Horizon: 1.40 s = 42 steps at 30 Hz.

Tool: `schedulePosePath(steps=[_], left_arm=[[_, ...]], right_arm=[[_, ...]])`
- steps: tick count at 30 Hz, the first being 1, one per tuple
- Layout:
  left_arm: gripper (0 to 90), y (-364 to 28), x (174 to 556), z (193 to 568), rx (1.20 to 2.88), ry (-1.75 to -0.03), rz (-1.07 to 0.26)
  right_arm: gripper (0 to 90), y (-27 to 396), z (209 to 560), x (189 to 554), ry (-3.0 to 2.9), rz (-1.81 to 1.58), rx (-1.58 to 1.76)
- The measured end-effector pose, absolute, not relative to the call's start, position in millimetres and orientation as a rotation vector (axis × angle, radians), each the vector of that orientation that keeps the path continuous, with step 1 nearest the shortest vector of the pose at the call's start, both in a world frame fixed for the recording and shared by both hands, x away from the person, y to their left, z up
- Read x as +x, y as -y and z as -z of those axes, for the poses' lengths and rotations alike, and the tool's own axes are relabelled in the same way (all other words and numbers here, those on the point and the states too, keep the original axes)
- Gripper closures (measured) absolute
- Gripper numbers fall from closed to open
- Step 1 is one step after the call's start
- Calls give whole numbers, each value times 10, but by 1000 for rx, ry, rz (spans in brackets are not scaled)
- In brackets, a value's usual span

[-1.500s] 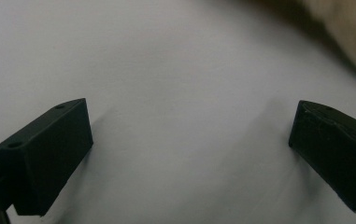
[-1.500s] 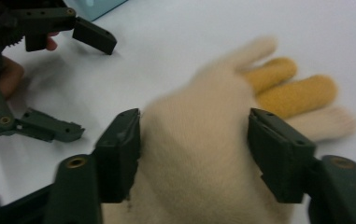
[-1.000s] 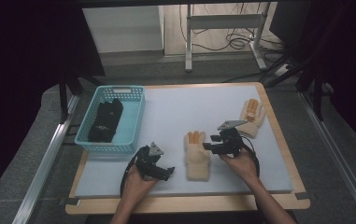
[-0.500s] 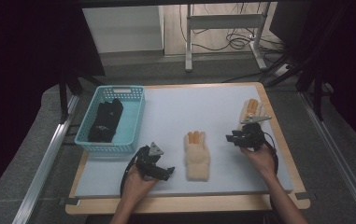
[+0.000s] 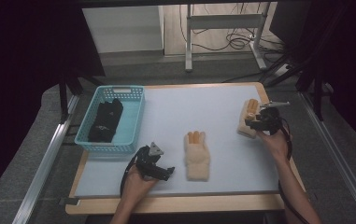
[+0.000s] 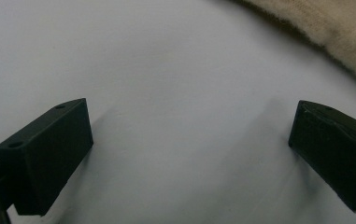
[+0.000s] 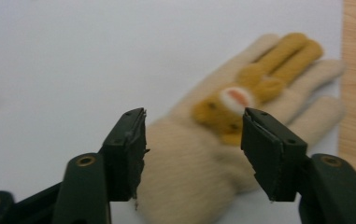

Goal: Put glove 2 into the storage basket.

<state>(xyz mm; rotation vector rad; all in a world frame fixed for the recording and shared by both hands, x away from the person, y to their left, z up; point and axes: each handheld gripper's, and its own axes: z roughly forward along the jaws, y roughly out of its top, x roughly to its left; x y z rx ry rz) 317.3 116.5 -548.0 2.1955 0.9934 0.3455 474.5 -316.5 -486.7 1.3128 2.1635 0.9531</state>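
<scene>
1. Cream knitted glove with an orange rabbit face (image 7: 241,126) lies flat at the worktop's (image 5: 222,112) right edge, under the right gripper (image 7: 192,154).
2. Its fingers (image 7: 129,149) have just been opening; they stand spread above the cuff, pinching nothing.
3. Left gripper (image 6: 189,140) rests low on the pale worktop, fingers (image 6: 49,149) spread wide, beside a second cream glove (image 5: 197,156).
4. Black gloves (image 5: 105,121) lie in the blue plastic basket (image 5: 136,119).
</scene>
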Motion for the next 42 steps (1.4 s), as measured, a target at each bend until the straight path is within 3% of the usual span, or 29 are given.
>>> schedulePosePath(steps=[16, 18, 20, 25, 33, 42], left_arm=[[0, -1167, 3176, 5481, 2196, -989, -349], [0, -1167, 3176, 5481, 2196, -989, -348], [0, -1167, 3176, 5481, 2196, -990, -348], [0, -1167, 3176, 5481, 2196, -990, -349], [0, -1167, 3177, 5481, 2197, -990, -348], [1, -1165, 3176, 5482, 2194, -991, -348]], right_arm=[[370, 3135, 5129, 5123, -2154, -888, 1314], [394, 3137, 5152, 5148, -2150, -892, 1325], [486, 3135, 5158, 5154, -2152, -901, 1331], [561, 3150, 5129, 5106, -2171, -913, 1310], [565, 3213, 4930, 4907, -2191, -1048, 1287], [564, 2972, 4763, 4572, -2269, -1134, 1189]])
